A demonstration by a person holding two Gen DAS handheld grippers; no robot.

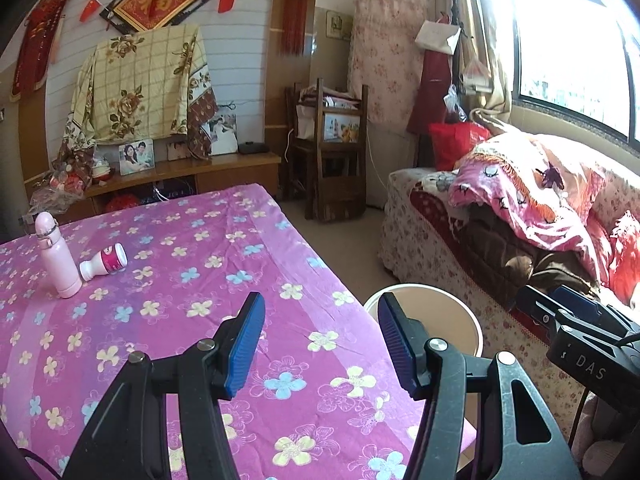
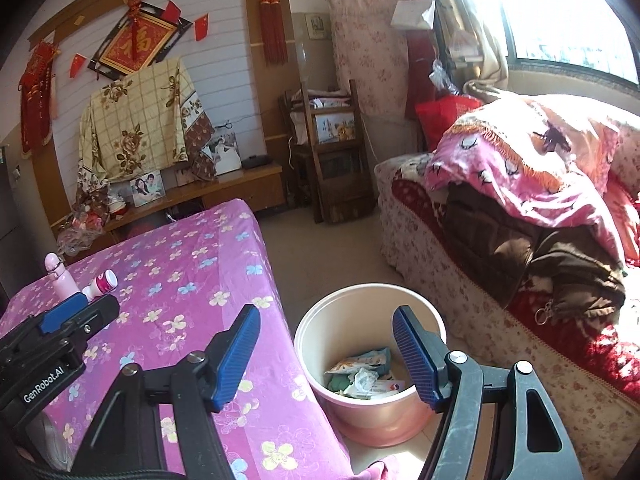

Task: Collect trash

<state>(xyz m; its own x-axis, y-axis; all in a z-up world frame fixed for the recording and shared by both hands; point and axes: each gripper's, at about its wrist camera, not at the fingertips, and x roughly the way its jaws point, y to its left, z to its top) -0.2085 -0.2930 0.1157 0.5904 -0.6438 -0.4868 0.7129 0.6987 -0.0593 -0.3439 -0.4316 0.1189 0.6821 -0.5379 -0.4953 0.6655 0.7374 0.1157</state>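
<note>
Left tongs [image 1: 320, 344] parted, empty, over table [image 1: 192, 320] | right tongs [image 2: 326, 354] parted wide, empty, above bin [image 2: 320, 328] on floor right of table | wrappers [image 2: 362, 372] in bin | small bottle [image 1: 105, 266] lying far left beside pink flask [image 1: 58, 258]

Pink floral tablecloth [image 1: 208, 264], cream bin [image 2: 360, 412]

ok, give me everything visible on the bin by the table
The bin is a round, open-topped bucket, cream inside and pinkish outside, plastic by the look of it. It stands upright on the floor between the corner of the flower-print table and the sofa. At its bottom lie crumpled wrappers and paper scraps. No lid shows. Neither gripper touches it.
</note>
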